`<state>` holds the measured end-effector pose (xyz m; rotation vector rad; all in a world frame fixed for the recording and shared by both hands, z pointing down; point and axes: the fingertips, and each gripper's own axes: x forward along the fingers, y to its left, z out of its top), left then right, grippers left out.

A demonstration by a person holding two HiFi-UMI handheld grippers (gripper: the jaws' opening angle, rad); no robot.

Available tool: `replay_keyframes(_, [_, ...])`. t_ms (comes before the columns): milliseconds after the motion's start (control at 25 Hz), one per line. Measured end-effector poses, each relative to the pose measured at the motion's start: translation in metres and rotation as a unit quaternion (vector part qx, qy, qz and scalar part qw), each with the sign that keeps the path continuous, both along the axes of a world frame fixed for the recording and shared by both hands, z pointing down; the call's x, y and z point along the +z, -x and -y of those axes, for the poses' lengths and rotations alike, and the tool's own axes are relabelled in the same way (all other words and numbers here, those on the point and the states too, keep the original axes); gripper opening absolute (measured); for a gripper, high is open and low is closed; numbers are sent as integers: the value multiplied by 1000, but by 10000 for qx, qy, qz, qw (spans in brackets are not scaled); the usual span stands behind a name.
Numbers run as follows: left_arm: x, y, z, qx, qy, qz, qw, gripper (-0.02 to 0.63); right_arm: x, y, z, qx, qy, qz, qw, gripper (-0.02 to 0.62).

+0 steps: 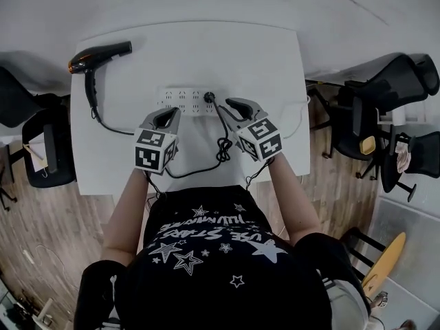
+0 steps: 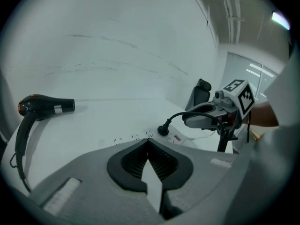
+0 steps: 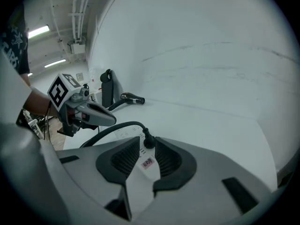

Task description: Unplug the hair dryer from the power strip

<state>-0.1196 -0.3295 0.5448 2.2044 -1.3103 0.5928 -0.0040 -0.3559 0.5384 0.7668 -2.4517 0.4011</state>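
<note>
Wood floor (image 1: 41, 212) and dark chairs (image 1: 385, 115) flank white bench (image 1: 275, 53); left gripper (image 1: 167, 114) fingers pressed together, right gripper (image 1: 231, 104) fingers spread close by black plug (image 1: 209, 97) seated in strip (image 1: 180, 102) mid-bench; black, orange-tipped dryer (image 1: 96, 59) lies at far-left corner, cord (image 1: 221, 146) looping back.

You have one black, orange-backed hair dryer (image 1: 96, 57) at upper left, one long white power strip (image 1: 180, 102), one black round plug (image 1: 209, 97), and two grey grippers: left gripper (image 1: 171, 111), right gripper (image 1: 231, 104).
</note>
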Motion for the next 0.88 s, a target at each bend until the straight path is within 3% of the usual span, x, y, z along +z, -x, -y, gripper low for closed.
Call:
replay_keyframes(200, [12, -4, 6, -115, 120, 191, 9997, 8, 9, 9, 0, -479, -144, -259, 9984, 115])
replay_keyframes(560, [28, -11, 18, -217, 289, 675, 9971, 8, 16, 6, 6, -610, -162, -215, 9978, 123])
replay_keyframes(880, [48, -6, 17, -418, 638, 859, 9934, 8, 20, 16, 8, -860, -321, -270, 9954, 123])
